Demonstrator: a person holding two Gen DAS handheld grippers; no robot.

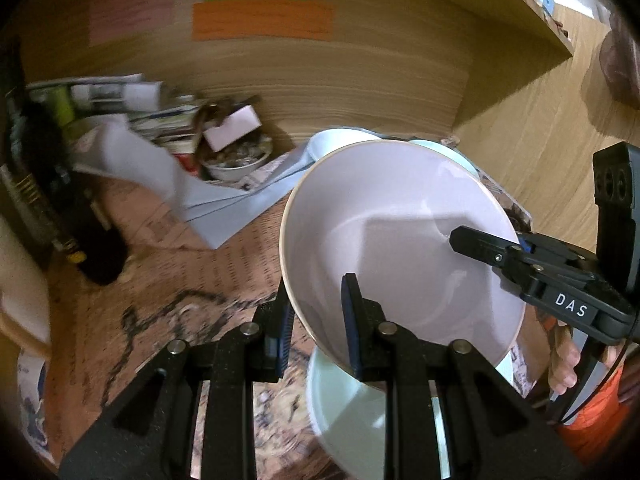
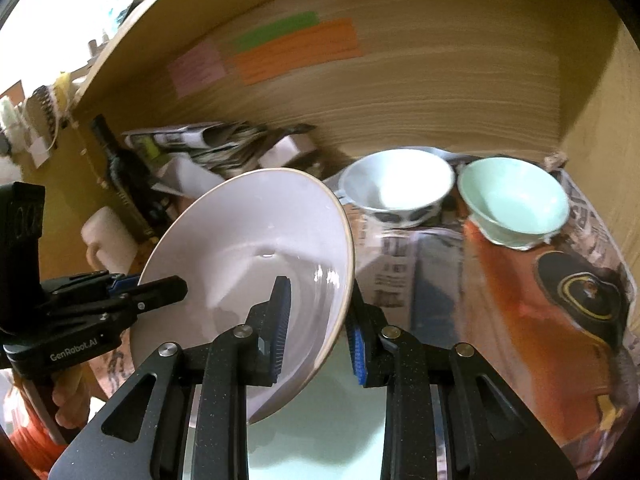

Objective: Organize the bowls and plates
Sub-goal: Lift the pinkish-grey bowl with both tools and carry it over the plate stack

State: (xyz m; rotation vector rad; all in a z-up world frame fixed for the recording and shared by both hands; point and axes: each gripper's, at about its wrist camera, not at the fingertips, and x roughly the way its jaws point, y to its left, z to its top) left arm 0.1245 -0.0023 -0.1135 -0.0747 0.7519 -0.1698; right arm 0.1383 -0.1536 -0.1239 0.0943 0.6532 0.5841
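Right now you hold the big white bowl (image 2: 256,256) up in the air, tilted, above a pale green plate (image 2: 320,432). Your left gripper (image 1: 316,320) and right gripper (image 2: 318,320) each pinch its rim. Next, carry it gently toward the two small bowls (image 2: 400,188).

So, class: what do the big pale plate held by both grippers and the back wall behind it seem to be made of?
Big pale plate: probably glazed ceramic, since it is glossy with bright glints and has a thin tan rim; hard plastic cannot be ruled out.
Back wall: wood or wood-look laminate with a matt finish, showing long grain lines.
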